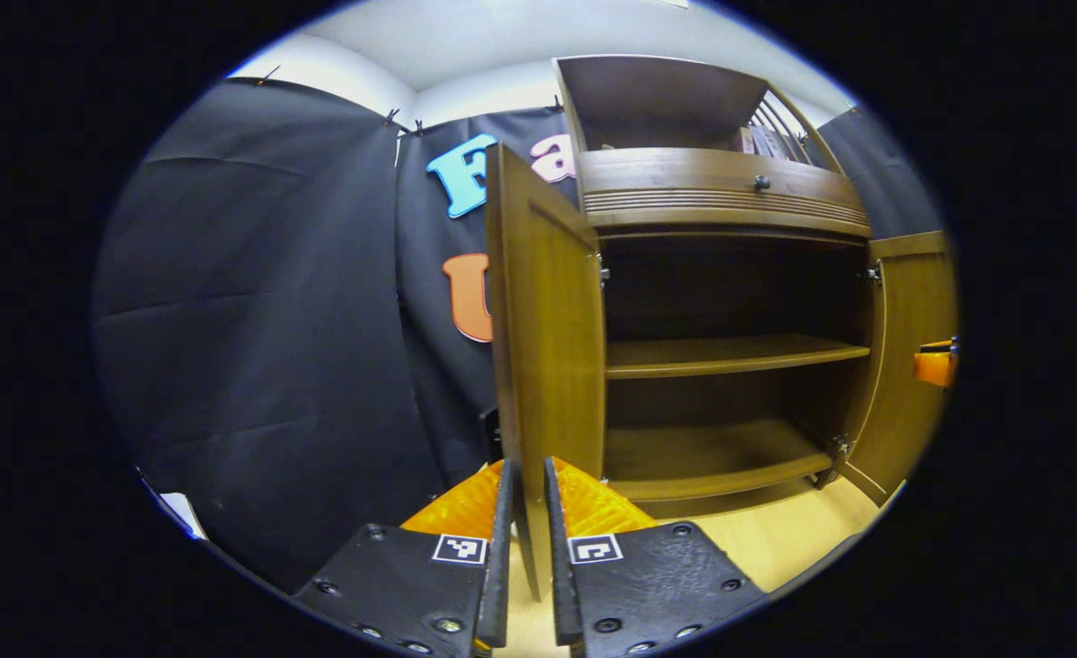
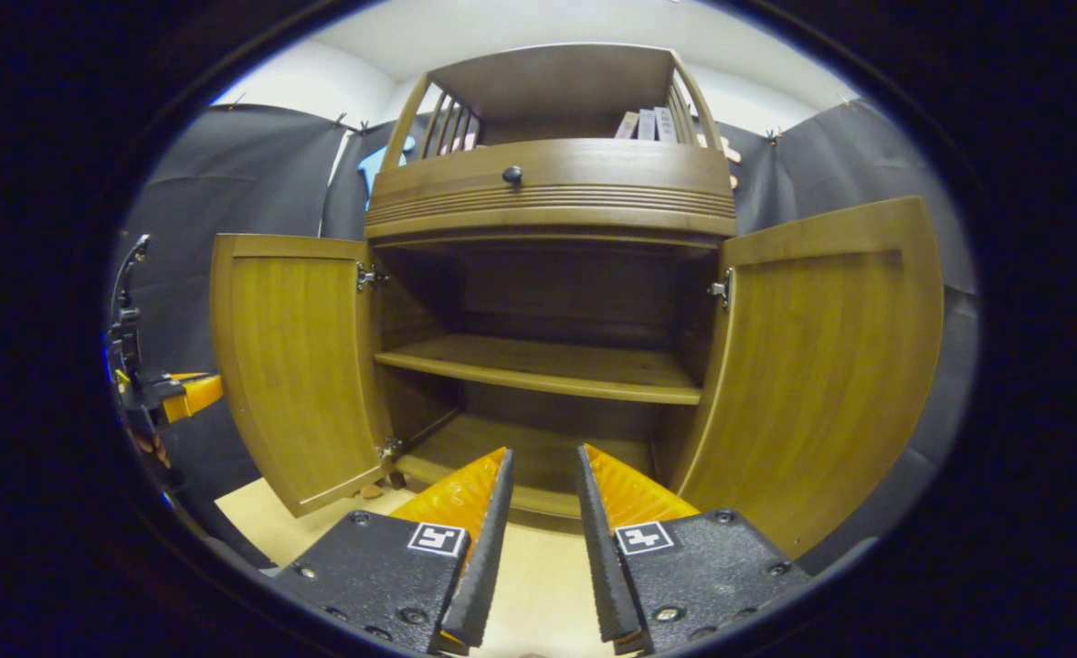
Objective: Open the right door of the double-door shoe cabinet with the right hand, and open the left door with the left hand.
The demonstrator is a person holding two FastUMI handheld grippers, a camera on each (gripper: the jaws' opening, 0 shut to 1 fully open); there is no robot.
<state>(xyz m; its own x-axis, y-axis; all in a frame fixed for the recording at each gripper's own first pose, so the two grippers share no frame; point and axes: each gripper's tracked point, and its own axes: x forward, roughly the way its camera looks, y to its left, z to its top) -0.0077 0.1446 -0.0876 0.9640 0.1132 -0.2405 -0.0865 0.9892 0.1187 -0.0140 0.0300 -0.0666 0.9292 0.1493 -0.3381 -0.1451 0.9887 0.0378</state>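
Right now I have both doors of the shoe cabinet (image 2: 552,302) swung out, so the job looks to me close to done. From the left gripper view, my left tongs (image 1: 524,512) straddle the free edge of the left door (image 1: 543,347): 1 finger sits on each face of the panel, with the gap between them only a little wider than the board. I cannot tell whether the fingers actually press on the wood or just bracket it. Holding the door by its edge like this makes sense to me, since it lets me steer the panel around its hinges (image 1: 603,272) without needing a knob. The door stands roughly square to the cabinet front, edge-on to this camera.

In the right gripper view, my right tongs (image 2: 543,512) hang partly open with nothing between the fingers, pointing at the lower shelf (image 2: 538,457) and set apart from the right door (image 2: 830,366). That door is swung wide, its inner face turned toward me, so I judge the right hand has nothing left to hold. The same view shows the left door (image 2: 296,366) open as well, with the other gripper (image 2: 159,393) at its outer side, near its edge.

Inside, the middle shelf (image 2: 547,366) and the lower one look bare. Above them the drawer front carries a small dark knob (image 2: 512,174), and some flat items (image 2: 645,124) stand in the railed top compartment.

My next move, I think, is simply to let go of the left door and back away without nudging it shut.
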